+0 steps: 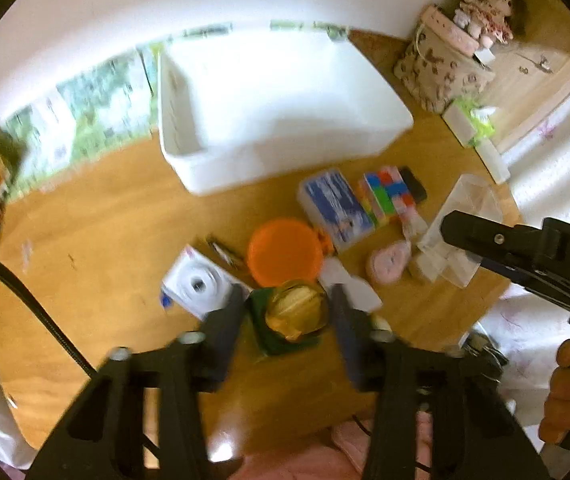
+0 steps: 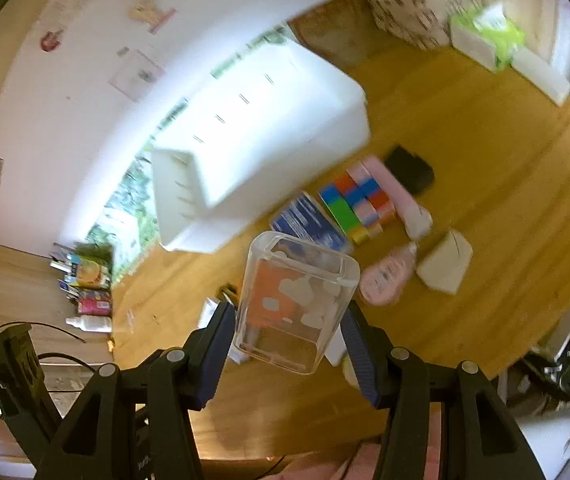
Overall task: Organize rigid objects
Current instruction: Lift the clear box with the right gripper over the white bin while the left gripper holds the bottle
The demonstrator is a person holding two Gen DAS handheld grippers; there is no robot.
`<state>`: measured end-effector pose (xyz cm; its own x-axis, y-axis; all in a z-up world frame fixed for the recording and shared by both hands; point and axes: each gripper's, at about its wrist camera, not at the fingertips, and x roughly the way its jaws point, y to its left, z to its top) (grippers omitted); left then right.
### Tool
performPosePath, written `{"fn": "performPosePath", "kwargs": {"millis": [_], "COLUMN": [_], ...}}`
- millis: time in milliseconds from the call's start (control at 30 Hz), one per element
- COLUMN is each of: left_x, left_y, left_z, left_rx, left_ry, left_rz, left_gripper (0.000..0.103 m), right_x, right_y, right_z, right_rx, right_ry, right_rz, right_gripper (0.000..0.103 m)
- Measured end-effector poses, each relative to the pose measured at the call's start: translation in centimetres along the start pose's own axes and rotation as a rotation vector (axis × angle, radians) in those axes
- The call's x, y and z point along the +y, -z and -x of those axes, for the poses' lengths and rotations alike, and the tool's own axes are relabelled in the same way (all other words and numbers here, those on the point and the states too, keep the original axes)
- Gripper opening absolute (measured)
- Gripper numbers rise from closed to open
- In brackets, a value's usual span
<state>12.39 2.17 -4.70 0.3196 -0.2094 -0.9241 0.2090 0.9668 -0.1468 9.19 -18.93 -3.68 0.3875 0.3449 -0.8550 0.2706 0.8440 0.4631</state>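
Left gripper point(image 1: 289, 312) clamped on a gold-lidded green jar point(image 1: 295, 314), lifted off the table point(image 1: 105, 240). Right gripper point(image 2: 289, 320) grips a clear plastic box point(image 2: 295, 300). White bin point(image 1: 277, 108) beyond both, orange lid point(image 1: 285, 250) just ahead.

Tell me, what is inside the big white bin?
The white bin looks empty in the left wrist view, but glare washes out its floor. Its near wall hides the inside in the right wrist view.
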Motion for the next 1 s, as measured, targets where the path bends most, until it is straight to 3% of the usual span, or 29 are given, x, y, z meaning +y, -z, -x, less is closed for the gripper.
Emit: {"fn": "performPosePath", "kwargs": {"millis": [167,367,567,700,833,933,1000], "left_x": [0.3,1.2,3.1,5.4,7.5,8.4,8.7], "left_y": [-3.3,-5.8,-5.4,-4.3,-2.9,-2.1,-1.7], "left_z": [1.2,2.0,1.3,0.0,-1.4,-2.6,-3.5], "left_rx": [-0.096,-0.132,-0.075,-0.022,0.042,0.094,0.121], "left_ry": [0.005,0.022,0.062,0.061,0.049,0.039,0.020], "left_rz": [0.007,0.044,0.092,0.203,0.287,0.313,0.320], "left_gripper": [0.022,0.021,0.021,0.022,0.027,0.036,0.037], "right_x": [1.3,2.5,3.1,3.4,3.8,4.0,4.2], "right_y": [-2.3,-5.2,-6.9,-7.8,-8.4,-9.0,-9.3], "right_z": [1.2,1.2,0.7,0.3,-0.1,-0.6,-1.1], "right_rx": [-0.065,-0.113,-0.149,-0.175,-0.204,-0.213,-0.217], "right_ry": [-0.022,-0.036,-0.035,-0.043,-0.048,-0.056,-0.056], "right_rz": [0.061,0.127,0.190,0.244,0.290,0.322,0.338], "right_gripper": [0.055,0.055,0.055,0.055,0.055,0.055,0.055]}}
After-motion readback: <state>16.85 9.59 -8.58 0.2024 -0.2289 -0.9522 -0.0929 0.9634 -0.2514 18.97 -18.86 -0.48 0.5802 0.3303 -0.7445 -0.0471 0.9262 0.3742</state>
